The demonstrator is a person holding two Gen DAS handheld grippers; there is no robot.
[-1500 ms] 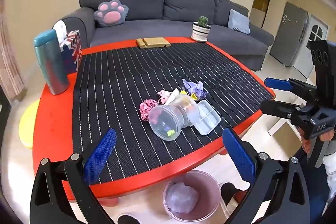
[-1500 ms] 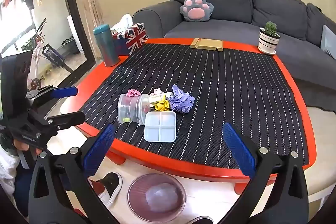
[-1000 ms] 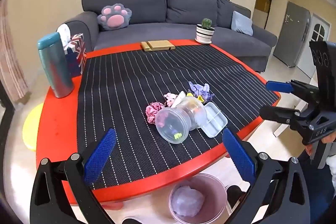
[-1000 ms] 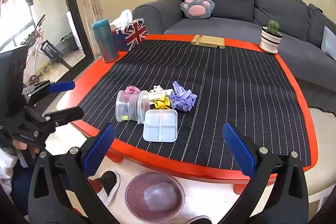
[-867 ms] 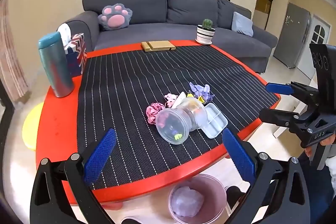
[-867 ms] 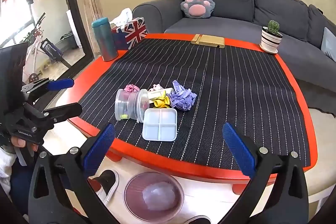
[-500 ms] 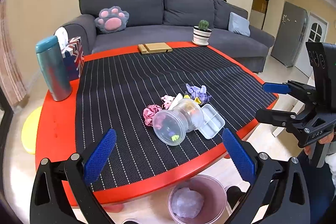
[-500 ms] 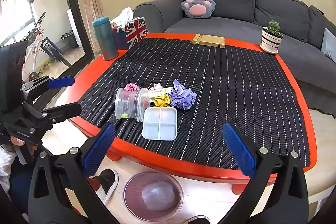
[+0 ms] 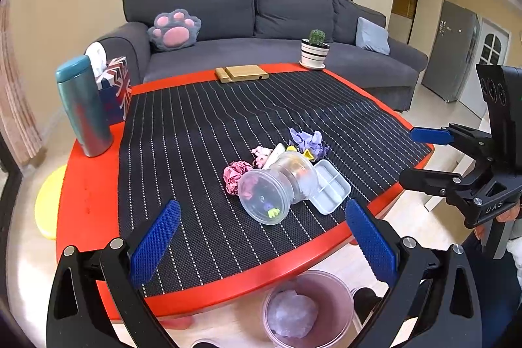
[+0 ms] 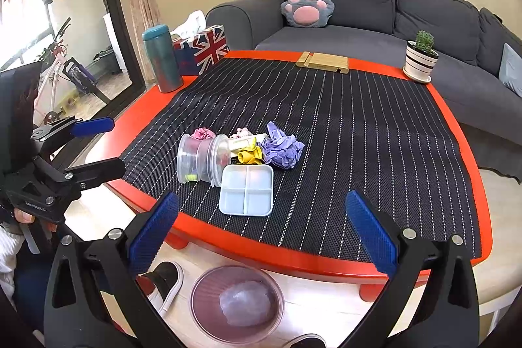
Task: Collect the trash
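Both the left gripper (image 9: 261,237) and the right gripper (image 10: 261,230) hover wide apart and empty near the red table's (image 9: 88,185) front edge. A clear plastic cup (image 9: 277,188) lies tipped beside a crumpled purple paper (image 10: 282,147), above a pink bin (image 10: 236,302) on the floor.

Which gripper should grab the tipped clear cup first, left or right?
Probably left. The clear cup lies with its open mouth facing the left gripper, nearest its side. From the right gripper the white tray lies in front. Both are open and empty.

Crumpled trash (image 10: 280,149) clustered beside toppled cups (image 10: 202,158)
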